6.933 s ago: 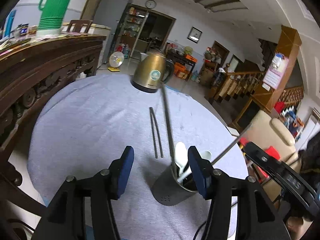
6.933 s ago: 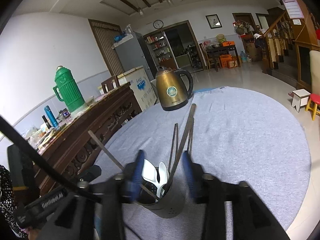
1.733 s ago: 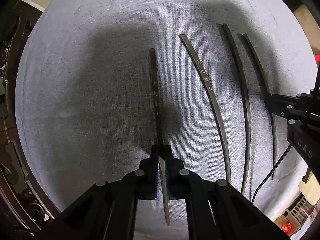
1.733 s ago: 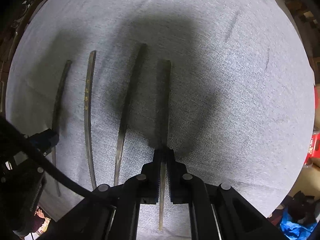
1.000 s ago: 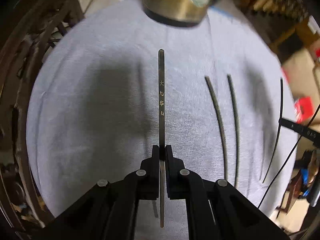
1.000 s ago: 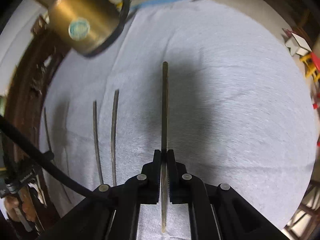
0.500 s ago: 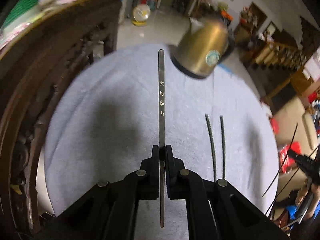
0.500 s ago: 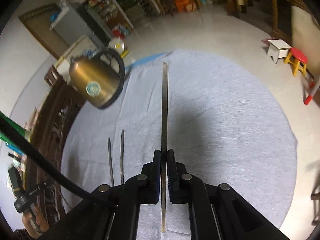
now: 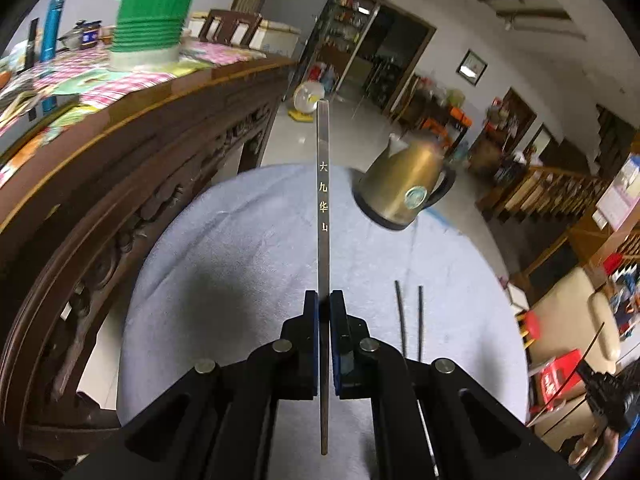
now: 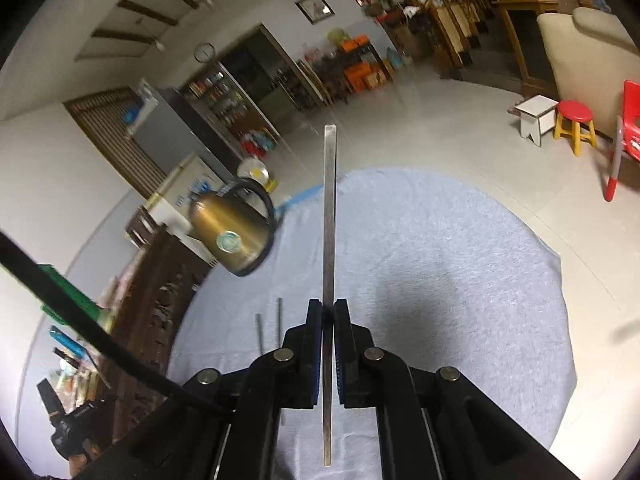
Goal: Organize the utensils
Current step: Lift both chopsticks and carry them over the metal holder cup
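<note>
Chopsticks are what we are sorting, and we hold one in each tool: the left gripper [image 9: 324, 312] is pinched tight on an inscribed chopstick [image 9: 323, 216] that points to 12 o'clock, lifted off the cloth, and the right gripper [image 10: 328, 320] is likewise clamped on a plain chopstick [image 10: 329, 216] pointing to 12 o'clock. Just past the left tool, at about 2 o'clock, two dark chopsticks [image 9: 409, 320] lie side by side on the grey tablecloth [image 9: 240, 264]; the right wrist view shows the same pair [image 10: 269, 330] at about 10 o'clock. Farther out, a brass kettle [image 9: 404, 188] stands near the far edge of the table, at 1 o'clock from the left tool. Beyond it we see a carved wooden sideboard [image 9: 120, 168] carrying a green thermos [image 9: 156, 8]. We judge this to be the carrying step, with both sticks raised and level. No holder shows in either view, so the next move calls for finding it, tipping each stick upright, and lowering it in before we let go.
</note>
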Demonstrator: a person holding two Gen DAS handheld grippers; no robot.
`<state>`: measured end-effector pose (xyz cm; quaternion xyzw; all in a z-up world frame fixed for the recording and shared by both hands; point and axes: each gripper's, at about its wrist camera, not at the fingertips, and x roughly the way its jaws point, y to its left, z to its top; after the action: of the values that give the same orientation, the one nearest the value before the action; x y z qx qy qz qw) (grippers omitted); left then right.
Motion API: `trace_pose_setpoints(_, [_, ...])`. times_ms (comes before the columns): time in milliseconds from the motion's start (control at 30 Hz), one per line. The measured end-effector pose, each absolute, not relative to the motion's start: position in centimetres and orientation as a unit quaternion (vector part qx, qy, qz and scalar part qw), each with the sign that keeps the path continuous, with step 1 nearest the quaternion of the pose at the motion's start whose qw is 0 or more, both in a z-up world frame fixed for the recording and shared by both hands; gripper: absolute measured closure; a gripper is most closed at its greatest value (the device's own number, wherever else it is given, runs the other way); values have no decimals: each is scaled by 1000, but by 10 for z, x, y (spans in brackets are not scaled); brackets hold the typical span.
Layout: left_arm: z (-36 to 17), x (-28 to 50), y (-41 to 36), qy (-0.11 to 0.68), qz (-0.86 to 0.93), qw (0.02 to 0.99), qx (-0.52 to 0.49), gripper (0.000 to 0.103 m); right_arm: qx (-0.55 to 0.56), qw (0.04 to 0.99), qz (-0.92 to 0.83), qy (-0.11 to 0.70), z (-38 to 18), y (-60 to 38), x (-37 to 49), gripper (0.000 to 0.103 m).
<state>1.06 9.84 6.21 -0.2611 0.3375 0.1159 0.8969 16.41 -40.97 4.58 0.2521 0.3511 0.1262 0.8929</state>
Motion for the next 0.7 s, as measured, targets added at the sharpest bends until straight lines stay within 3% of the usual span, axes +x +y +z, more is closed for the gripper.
trace_pose_setpoints(267, [93, -47, 82, 262, 111, 919, -274, 98, 268, 909, 142, 285, 67, -409, 100, 97])
trace_pose_setpoints(700, [100, -86, 18, 175, 62, 949, -257, 98, 255, 925, 199, 197, 85, -365, 17, 97])
